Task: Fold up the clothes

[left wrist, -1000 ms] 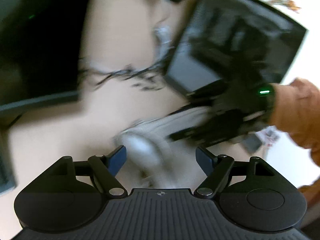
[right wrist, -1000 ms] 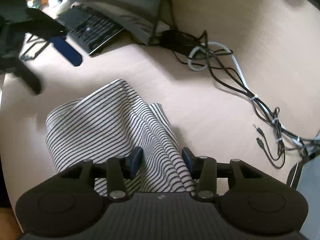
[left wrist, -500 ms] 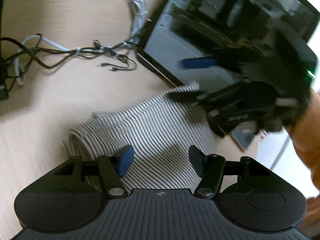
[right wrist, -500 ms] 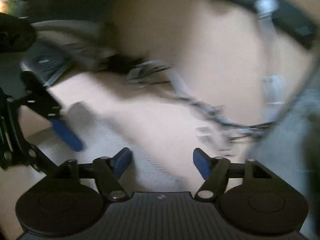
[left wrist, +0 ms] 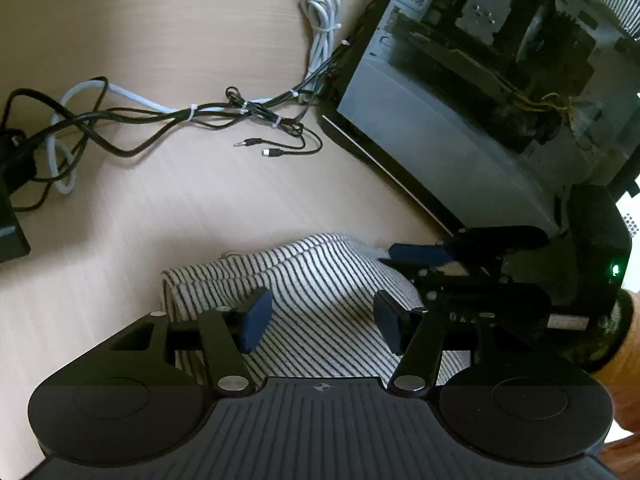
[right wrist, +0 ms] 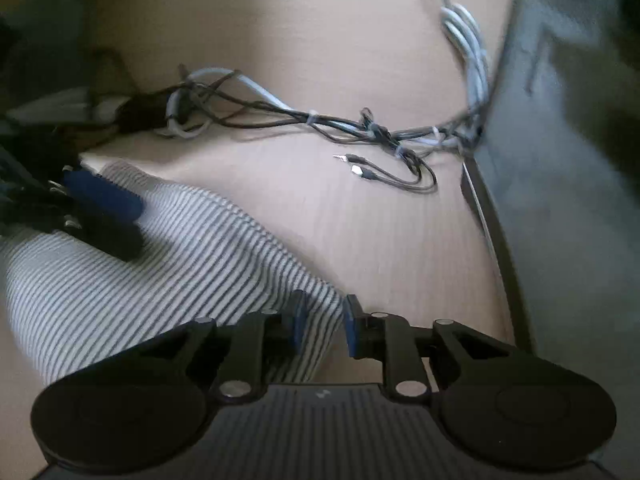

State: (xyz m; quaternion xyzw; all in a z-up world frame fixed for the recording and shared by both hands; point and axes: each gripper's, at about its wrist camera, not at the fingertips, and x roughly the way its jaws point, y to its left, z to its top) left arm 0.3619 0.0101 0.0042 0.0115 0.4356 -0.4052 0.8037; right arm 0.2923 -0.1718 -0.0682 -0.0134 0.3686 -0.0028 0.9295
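A white garment with thin black stripes (left wrist: 320,276) lies bunched on the pale wooden table (left wrist: 180,208). My left gripper (left wrist: 322,322) hovers low over its near part. Its jaws are closing, still apart, with cloth below and between the blue pads. My right gripper (right wrist: 323,326) has the garment's right edge (right wrist: 320,308) between its jaws, which are closing onto the fold. In the left wrist view the right gripper (left wrist: 404,258) comes in from the right and pinches that edge. The left gripper (right wrist: 134,228) shows over the cloth's far left in the right wrist view.
A tangle of black and white cables (left wrist: 192,114) lies across the table behind the garment. A computer case with a glass side (left wrist: 480,92) stands at the right, close to the cloth. A black box (left wrist: 10,232) sits at the left edge. An orange sleeve (left wrist: 628,364) shows behind the right gripper.
Both grippers came down onto the striped garment. The right one rolled, opened wide, then closed on the cloth's right edge. The left one's jaws narrowed.
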